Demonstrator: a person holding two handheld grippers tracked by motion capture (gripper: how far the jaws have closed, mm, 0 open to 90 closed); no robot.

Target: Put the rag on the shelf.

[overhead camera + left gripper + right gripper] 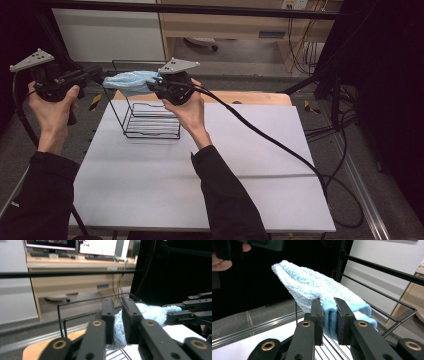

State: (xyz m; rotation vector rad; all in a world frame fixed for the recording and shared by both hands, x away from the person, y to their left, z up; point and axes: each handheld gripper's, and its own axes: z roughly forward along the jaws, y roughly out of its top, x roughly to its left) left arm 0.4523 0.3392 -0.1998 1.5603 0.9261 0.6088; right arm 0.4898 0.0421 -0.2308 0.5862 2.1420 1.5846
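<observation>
blue cloth (129, 81) | stretched between grippers above wire rack (150, 122) | left gripper (102, 76), right gripper (152, 85) both clamp it

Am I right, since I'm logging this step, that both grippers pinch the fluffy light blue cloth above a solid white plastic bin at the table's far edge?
Not quite: it is an open black wire basket, not a solid white plastic bin, as the high view shows. The rest holds: the left gripper and the right gripper both pinch the fluffy light blue cloth above it.
</observation>
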